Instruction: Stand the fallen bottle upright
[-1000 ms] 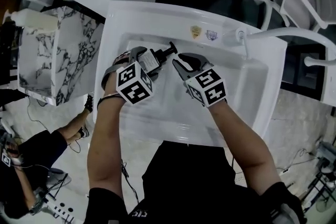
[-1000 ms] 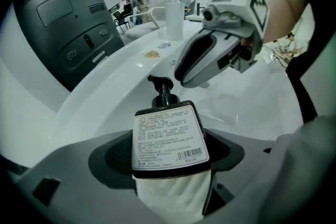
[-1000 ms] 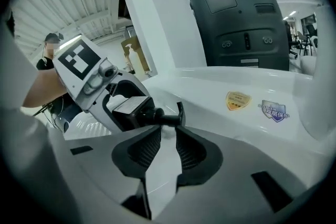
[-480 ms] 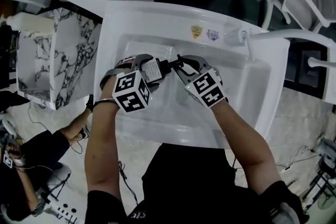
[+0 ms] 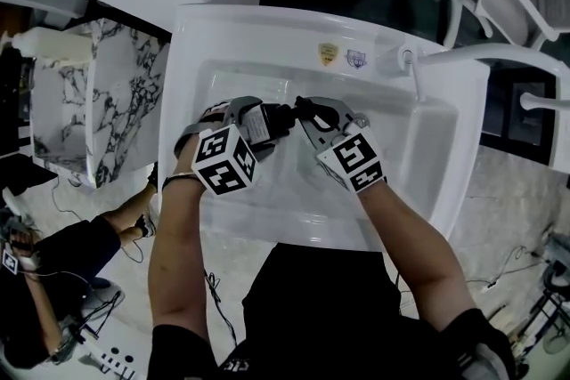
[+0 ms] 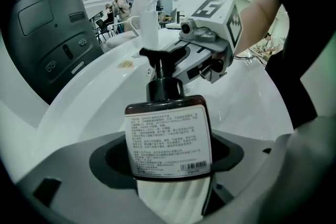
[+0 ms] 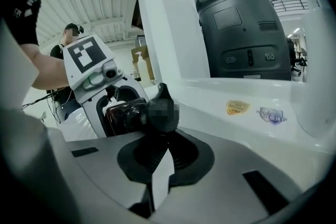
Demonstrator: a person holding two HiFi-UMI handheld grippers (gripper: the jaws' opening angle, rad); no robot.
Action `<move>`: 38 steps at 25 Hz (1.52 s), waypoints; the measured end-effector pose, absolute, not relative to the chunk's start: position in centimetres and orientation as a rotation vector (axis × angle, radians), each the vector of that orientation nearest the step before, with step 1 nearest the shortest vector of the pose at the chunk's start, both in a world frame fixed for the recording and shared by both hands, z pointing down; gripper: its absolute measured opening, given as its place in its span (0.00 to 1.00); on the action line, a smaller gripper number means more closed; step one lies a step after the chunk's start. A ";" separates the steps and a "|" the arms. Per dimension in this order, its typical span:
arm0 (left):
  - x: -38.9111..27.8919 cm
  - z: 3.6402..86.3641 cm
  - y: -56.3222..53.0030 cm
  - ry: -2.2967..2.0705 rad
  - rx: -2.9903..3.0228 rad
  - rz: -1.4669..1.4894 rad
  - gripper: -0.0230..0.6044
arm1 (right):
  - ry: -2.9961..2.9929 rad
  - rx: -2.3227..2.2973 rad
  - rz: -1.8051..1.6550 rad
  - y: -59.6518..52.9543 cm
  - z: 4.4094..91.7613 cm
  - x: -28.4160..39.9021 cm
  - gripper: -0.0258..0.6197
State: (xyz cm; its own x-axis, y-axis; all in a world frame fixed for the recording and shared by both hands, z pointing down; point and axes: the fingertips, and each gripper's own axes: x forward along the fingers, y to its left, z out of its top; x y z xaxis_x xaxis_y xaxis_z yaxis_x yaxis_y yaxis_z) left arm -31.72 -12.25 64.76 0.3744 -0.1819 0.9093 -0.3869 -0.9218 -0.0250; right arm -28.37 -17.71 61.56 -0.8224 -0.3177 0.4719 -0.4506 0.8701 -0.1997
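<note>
— Where's the dark brown pump bottle with the white label?
— In the white ceramic sink, lying sideways with its pump toward three o'clock, grasped by the left gripper.
— And the right gripper?
— Reaching in from five o'clock, clenched on the black pump head.

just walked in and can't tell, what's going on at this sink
A person leans over a white sink with a hand-held gripper in each hand. The left hand-held gripper is clamped on the body of a brown pump bottle, holding it inside the basin. The right hand-held gripper is shut, apparently on the bottle's black pump head. So the bottle is gripped at both ends and is not yet standing on its own.
</note>
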 end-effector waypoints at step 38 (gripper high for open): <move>-17.0 57.5 -12.4 -0.634 2.609 1.114 0.61 | -2.949 0.627 0.465 -14.2 45.5 -19.6 0.21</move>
